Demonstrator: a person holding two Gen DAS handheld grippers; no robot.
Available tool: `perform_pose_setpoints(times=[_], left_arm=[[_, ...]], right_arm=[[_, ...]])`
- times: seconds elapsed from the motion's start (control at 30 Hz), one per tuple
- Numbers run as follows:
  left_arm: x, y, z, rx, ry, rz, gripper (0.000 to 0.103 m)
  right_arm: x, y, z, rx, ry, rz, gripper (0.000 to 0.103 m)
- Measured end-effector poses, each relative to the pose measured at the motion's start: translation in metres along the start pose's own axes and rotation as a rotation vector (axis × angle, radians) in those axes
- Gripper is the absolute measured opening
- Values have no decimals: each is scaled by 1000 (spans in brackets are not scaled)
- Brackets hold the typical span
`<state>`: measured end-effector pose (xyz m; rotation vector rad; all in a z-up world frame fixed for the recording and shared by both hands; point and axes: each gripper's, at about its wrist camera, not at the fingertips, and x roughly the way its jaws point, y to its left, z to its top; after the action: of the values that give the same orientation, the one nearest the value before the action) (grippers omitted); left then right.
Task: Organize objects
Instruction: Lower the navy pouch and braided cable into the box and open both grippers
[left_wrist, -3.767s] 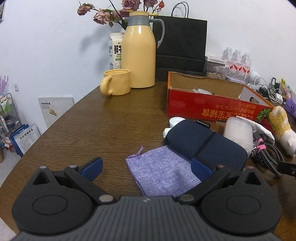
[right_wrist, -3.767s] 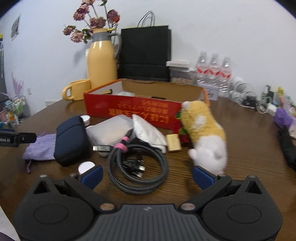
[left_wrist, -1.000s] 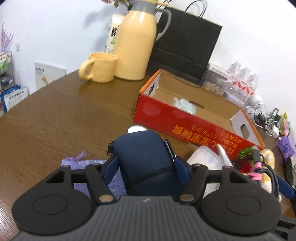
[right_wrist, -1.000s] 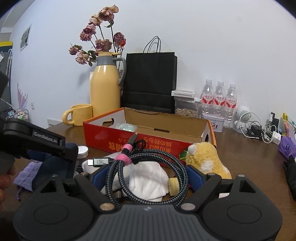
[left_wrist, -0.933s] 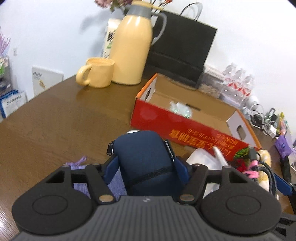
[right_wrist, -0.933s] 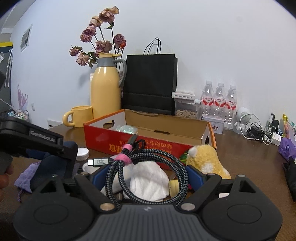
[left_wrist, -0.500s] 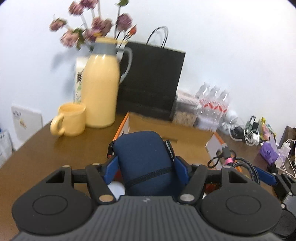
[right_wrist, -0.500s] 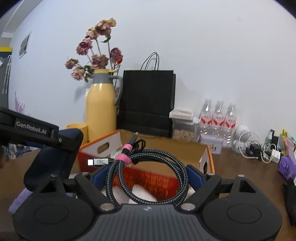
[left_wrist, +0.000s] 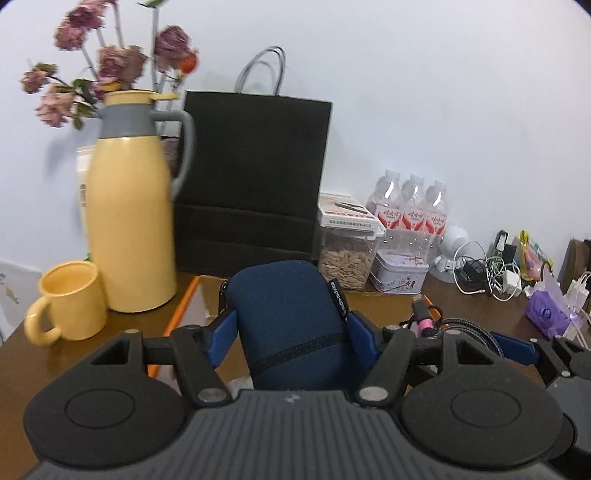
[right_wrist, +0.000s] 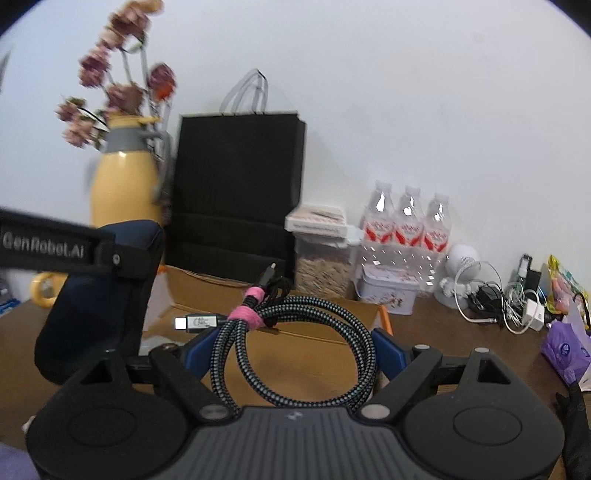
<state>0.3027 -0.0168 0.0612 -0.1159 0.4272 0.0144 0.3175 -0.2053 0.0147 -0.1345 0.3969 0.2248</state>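
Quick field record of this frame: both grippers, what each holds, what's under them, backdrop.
left gripper: shut on navy pouch
right gripper: shut on coiled cable, pink ties
below: open cardboard box on brown table
behind: yellow jug, yellow mug, black paper bag, water bottles

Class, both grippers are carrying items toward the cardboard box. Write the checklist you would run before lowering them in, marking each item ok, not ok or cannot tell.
1. Left gripper clamped on the navy blue fabric zip case: ok.
2. Right gripper holding the coiled braided cable with pink ties: ok.
3. Open cardboard box ahead of both: ok.
4. Free room on the box floor: cannot tell.
5. Cable's loose plug ends clear of the case: ok.
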Motion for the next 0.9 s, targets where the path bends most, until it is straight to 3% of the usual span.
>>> perform_pose_setpoints(times=[0.3, 0.53, 0.6, 0.63, 0.73, 0.9], left_arm=[[48, -16, -16, 72, 31, 0, 64], [54, -19, -22, 126, 52, -6, 67], [53, -19, -22, 124, 53, -16, 83], [51, -19, -22, 120, 45, -16, 103], [49, -20, -21, 120, 19, 7, 103], [49, -16, -19, 92, 26, 20, 103]], right_arm=[[51, -5, -11, 9, 114, -55, 86], [65, -3, -19, 9, 166, -41, 87], [67, -3, -20, 8, 187, -50, 88], [68, -3, -21, 6, 196, -53, 91], [67, -4, -21, 19, 194, -45, 103], [62, -6, -18, 32, 177, -37, 103]])
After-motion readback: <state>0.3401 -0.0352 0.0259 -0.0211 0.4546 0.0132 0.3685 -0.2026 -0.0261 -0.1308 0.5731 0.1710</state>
